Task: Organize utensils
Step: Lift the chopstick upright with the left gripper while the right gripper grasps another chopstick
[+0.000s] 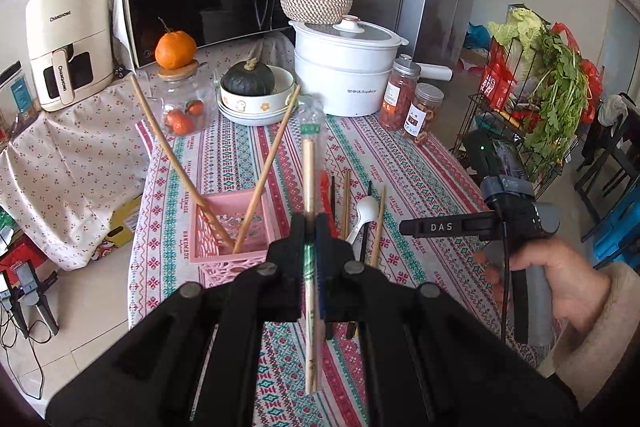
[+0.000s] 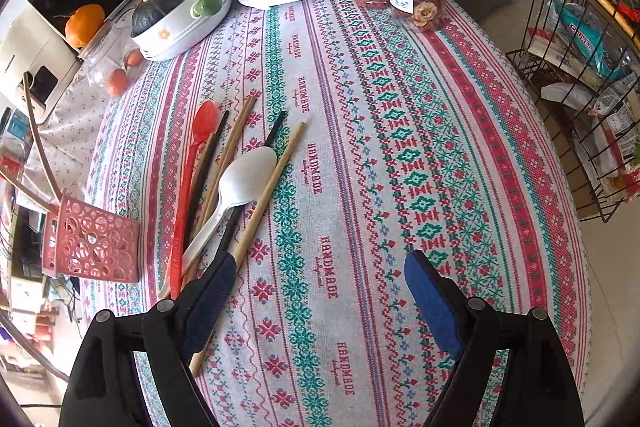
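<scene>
Left gripper (image 1: 311, 223) is clamped narrow on a wrapped pair of chopsticks (image 1: 308, 187), gripped near mid-length; the clear sleeve's top end points to 12 o'clock in the left wrist view, and the bare end hangs back toward us.

The pink basket (image 1: 232, 227) sits at about 10 o'clock from the jaws, on the patterned tablecloth (image 1: 400, 155). Two long bamboo sticks (image 1: 268, 167) already lean out of it, crossing in a V.

Right gripper (image 2: 316, 283) hangs with jaws wide and nothing between them. It is above the cloth, beside the loose pile: red spoon (image 2: 192, 163), white spoon (image 2: 240, 183), and single wooden chopstick (image 2: 268, 187), all to its 10–11 o'clock in the right wrist view.

Step in hand, as we judge it: carry the wrapped pair over to the basket and drop it in.

- We tip the sleeve more upright before lowering, lower end first.
- We aim for the open gap between the two leaning sticks; knocking either could tip the light basket.
- We release only once the lower end is inside the rim.
- For the right, one utensil at a time; the pile overlaps, and the white spoon lies across a black stick (image 2: 276, 127).
</scene>
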{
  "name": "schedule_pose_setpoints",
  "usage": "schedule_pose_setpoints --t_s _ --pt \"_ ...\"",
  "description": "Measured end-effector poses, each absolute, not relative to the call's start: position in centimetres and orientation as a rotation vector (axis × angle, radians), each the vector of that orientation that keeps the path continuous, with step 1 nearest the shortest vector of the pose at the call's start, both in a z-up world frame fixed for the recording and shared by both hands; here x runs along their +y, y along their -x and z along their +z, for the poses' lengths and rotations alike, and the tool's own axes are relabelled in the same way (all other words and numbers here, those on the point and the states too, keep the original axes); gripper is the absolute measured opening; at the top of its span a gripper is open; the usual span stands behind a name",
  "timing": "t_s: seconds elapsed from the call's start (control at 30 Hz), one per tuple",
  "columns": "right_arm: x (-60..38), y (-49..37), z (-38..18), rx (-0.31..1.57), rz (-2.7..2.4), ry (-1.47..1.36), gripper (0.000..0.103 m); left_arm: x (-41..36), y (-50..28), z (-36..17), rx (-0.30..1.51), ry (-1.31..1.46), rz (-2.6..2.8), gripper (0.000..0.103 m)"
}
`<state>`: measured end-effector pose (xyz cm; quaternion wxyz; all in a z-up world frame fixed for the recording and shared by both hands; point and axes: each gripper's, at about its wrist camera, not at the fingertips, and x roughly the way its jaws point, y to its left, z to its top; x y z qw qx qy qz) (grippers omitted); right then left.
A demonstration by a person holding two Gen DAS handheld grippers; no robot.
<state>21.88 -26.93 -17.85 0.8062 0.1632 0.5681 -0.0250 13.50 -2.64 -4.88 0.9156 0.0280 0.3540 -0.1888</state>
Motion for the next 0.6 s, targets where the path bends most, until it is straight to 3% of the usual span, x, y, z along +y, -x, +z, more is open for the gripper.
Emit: schedule_pose_setpoints --t_s 0.17,0.27,0.47,0.6 --pt "-24.8 -23.9 -18.9 1.226 -0.035 -0.316 0.065 -1.0 -13.1 -5.0 0.732 -0.049 -0.381 0.006" --pt "-23.8 -25.0 -19.5 1.234 -0.048 -0.299 0.048 -0.4 -13.3 -5.1 0.735 -0.042 -0.377 0.006" --pt "-21.5 -26.4 -20.4 1.248 -0.1 -0.178 0.033 0.5 -13.5 -5.4 0.754 -0.018 -0.364 0.006" --pt "-20.8 -26.2 -20.4 1.276 -0.11 -0.119 0.017 1.0 -13.5 -5.5 0.759 -0.008 -0.352 0.006"
